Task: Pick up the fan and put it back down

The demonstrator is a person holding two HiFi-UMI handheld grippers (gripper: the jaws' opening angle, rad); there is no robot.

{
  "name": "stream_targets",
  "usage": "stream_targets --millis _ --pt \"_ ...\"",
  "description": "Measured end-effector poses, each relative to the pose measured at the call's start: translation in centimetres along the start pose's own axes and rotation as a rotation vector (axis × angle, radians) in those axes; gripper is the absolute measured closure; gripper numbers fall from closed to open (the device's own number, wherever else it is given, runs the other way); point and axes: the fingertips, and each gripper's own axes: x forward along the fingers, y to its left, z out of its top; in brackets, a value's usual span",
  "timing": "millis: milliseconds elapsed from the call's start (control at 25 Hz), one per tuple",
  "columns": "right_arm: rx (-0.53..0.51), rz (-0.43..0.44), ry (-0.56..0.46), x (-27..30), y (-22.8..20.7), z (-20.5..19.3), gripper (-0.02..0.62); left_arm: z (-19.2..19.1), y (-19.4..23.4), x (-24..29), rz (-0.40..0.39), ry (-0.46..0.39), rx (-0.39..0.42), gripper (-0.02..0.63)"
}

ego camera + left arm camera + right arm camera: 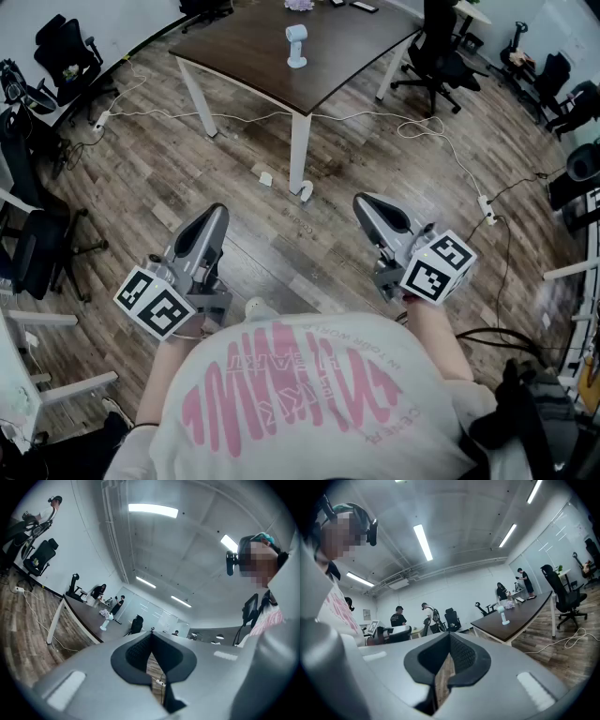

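At the left, the left gripper (214, 217) is held low over the wood floor (187, 169), its jaws closed together with nothing between them. Ahead, well apart from both grippers, a small pale fan (296, 46) stands upright on a dark brown table (244, 52) with white legs. At the right, the right gripper (367, 204) is likewise closed and empty, and a black office chair (433, 56) stands beside the table's far right corner.
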Motion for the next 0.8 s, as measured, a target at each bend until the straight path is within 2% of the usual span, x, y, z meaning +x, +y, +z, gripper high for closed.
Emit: stream_targets --millis 560,800 --pt "-0.002 0.006 -0.017 -0.6 -1.5 1.2 0.591 0.3 -0.8 2.2 -0.012 -0.002 0.014 0.591" --pt "0.002 0.02 -0.014 -1.5 -2.6 1.2 0.591 -0.7 -1.3 3.0 -0.003 0.008 0.009 0.591"
